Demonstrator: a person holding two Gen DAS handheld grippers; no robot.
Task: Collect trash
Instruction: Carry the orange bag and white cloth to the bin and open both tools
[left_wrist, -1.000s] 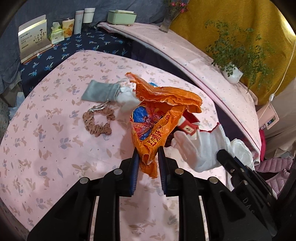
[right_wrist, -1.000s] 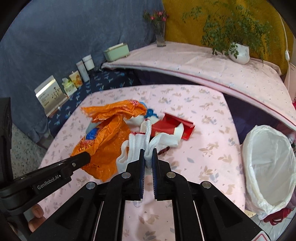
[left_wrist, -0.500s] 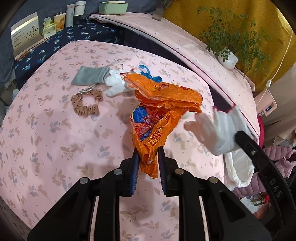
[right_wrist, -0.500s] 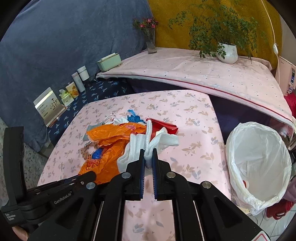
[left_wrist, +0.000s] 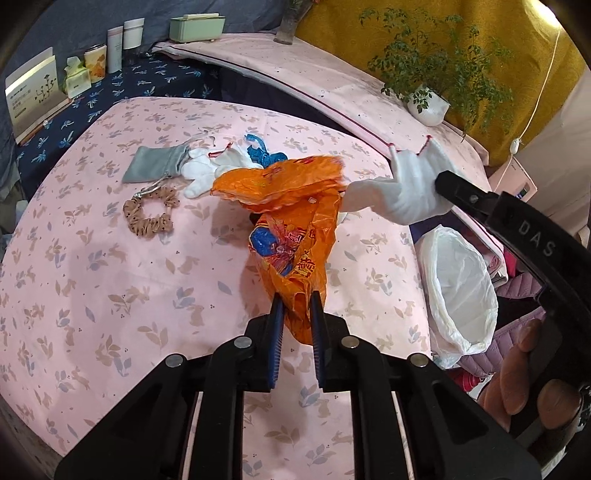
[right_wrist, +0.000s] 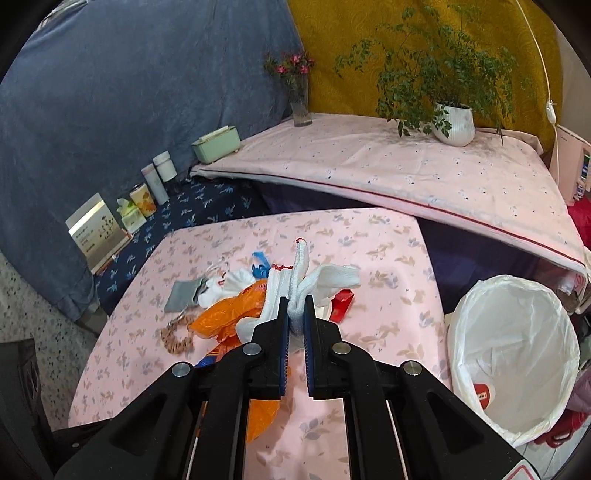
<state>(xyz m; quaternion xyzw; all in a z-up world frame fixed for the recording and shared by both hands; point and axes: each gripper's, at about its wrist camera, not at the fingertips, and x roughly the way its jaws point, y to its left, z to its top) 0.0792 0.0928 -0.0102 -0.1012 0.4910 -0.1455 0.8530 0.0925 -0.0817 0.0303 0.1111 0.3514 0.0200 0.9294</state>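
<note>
My left gripper (left_wrist: 296, 300) is shut on an orange plastic bag (left_wrist: 291, 236) and holds it above the pink floral table (left_wrist: 110, 280). My right gripper (right_wrist: 296, 307) is shut on a white cotton glove (right_wrist: 306, 275) with a red cuff edge, lifted above the table. The glove also shows in the left wrist view (left_wrist: 406, 192), above the table's right edge. A white-lined trash bin (right_wrist: 513, 350) stands right of the table; it also shows in the left wrist view (left_wrist: 461, 288). A red wrapper (right_wrist: 341, 301) lies on the table under the glove.
On the table lie a grey pouch (left_wrist: 155, 162), a brown scrunchie (left_wrist: 149, 214), a second white glove (left_wrist: 207, 170) and a blue scrap (left_wrist: 262, 153). A potted plant (right_wrist: 454, 118), a vase (right_wrist: 299, 99) and boxes (right_wrist: 214, 144) stand on the far ledges.
Both grippers rose and drew back. The right one carried the white glove up and right, toward the bin side. The orange bag lifted further off the table.
</note>
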